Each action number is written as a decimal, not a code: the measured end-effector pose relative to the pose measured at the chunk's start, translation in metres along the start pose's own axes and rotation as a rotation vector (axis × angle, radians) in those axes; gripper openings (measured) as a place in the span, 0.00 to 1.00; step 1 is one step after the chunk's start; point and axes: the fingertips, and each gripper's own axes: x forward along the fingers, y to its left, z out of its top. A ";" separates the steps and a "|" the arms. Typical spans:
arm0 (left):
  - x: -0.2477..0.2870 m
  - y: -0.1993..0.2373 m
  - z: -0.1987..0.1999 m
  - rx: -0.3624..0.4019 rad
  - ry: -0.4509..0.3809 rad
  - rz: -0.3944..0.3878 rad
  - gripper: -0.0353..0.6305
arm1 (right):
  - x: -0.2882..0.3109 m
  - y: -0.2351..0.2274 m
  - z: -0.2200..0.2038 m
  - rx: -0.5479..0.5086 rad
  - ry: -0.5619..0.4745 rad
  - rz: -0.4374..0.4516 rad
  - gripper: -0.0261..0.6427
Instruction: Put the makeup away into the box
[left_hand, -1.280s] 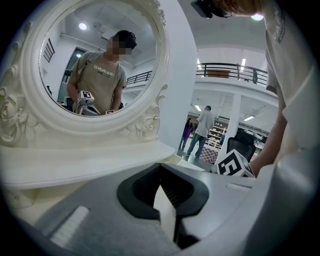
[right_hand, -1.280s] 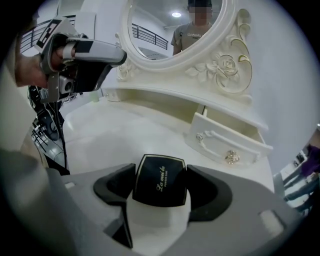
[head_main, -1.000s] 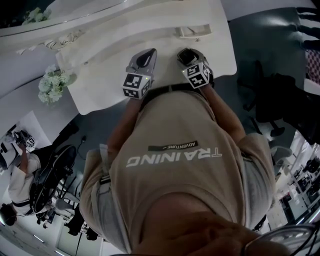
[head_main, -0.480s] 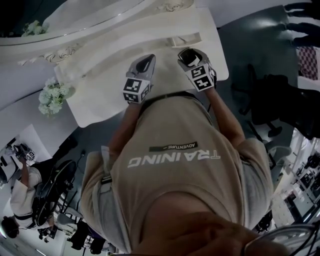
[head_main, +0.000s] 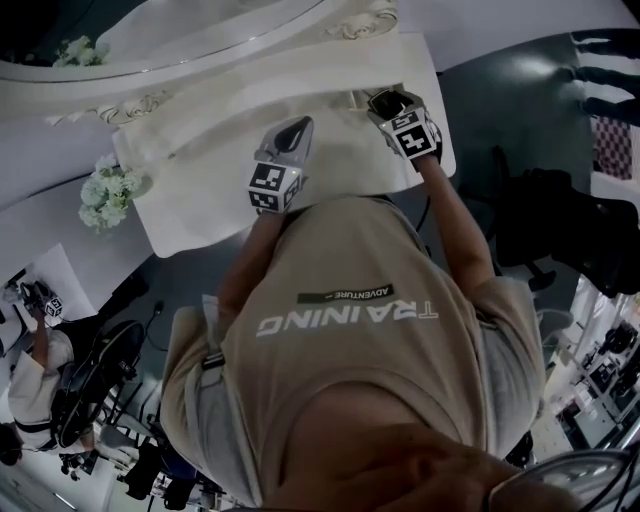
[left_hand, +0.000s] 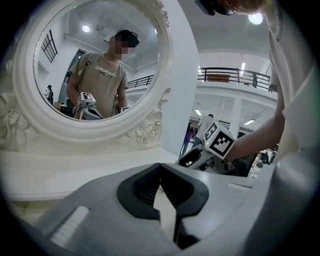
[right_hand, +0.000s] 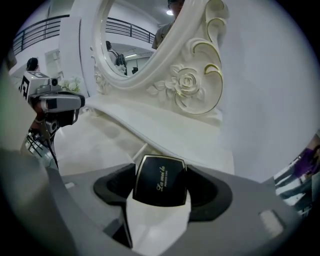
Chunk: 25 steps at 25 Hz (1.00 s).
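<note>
Right gripper (right_hand: 161, 172) is clamped on a black compact (right_hand: 160, 190) with gold script, holding it above the white dressing table (head_main: 190, 185), close to the ornate mirror frame (right_hand: 190, 82). Left gripper (left_hand: 160, 167) has its jaws together with nothing between them, and it hovers over the tabletop beside the right one

The right gripper (right_hand: 161, 194) had its jaws closed on a black compact (right_hand: 160, 185) with a thin gold edge and gold script on its lid, held upright between the dark pads. Beyond it lay the pale surface (right_hand: 100, 142) of a dressing table, and above that rose an ornate white mirror (right_hand: 131, 42), its frame carved with a rose (right_hand: 187, 81) and gilt scrolls. The left gripper (right_hand: 54, 103) hung at the far left, well apart from the compact.
</note>
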 end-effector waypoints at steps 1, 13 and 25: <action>-0.001 0.002 0.000 -0.003 -0.001 0.006 0.06 | 0.002 0.000 0.001 0.003 0.020 0.010 0.52; 0.001 0.011 0.002 -0.018 -0.011 0.031 0.06 | 0.023 -0.012 -0.004 0.102 0.234 0.087 0.52; -0.005 0.008 0.000 -0.020 -0.005 0.045 0.06 | 0.028 -0.016 -0.002 0.282 0.173 0.063 0.52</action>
